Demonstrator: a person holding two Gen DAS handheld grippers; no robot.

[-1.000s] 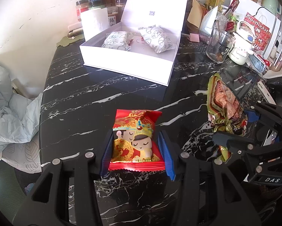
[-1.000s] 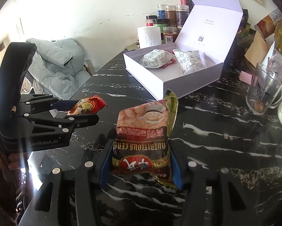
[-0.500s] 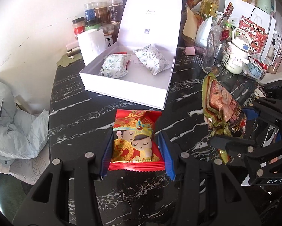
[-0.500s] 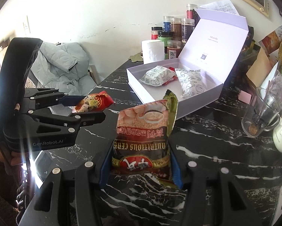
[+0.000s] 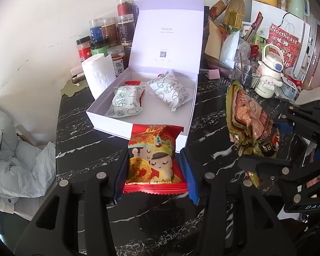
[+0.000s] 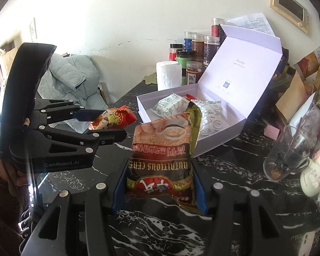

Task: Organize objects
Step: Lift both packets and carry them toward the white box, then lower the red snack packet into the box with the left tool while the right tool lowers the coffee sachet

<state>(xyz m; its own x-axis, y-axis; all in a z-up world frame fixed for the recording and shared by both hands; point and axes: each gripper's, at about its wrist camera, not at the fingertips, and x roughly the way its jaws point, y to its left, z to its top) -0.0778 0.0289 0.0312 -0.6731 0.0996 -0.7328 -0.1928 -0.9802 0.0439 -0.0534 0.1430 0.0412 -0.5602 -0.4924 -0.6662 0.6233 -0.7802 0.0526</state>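
My left gripper (image 5: 152,170) is shut on a red snack packet (image 5: 153,160) with two cartoon faces, held above the black marble table just before the front wall of the open white box (image 5: 108,125). My right gripper (image 6: 160,181) is shut on a brown cereal sachet (image 6: 164,149), held upright to the right of the left gripper (image 6: 108,125). The sachet also shows in the left wrist view (image 5: 249,125). Two white patterned packets (image 5: 125,100) (image 5: 170,91) lie in the box, which also shows in the right wrist view (image 6: 219,132).
Spice jars (image 5: 108,36) and a paper roll (image 5: 98,74) stand behind the box. A glass mug (image 6: 292,151), a white figurine bottle (image 5: 269,74) and cluttered bags stand at the right. A pale jacket (image 5: 14,149) lies past the table's left edge.
Both grippers have risen and moved toward the white box with their packets still held. The box is nearer and seen more from above.
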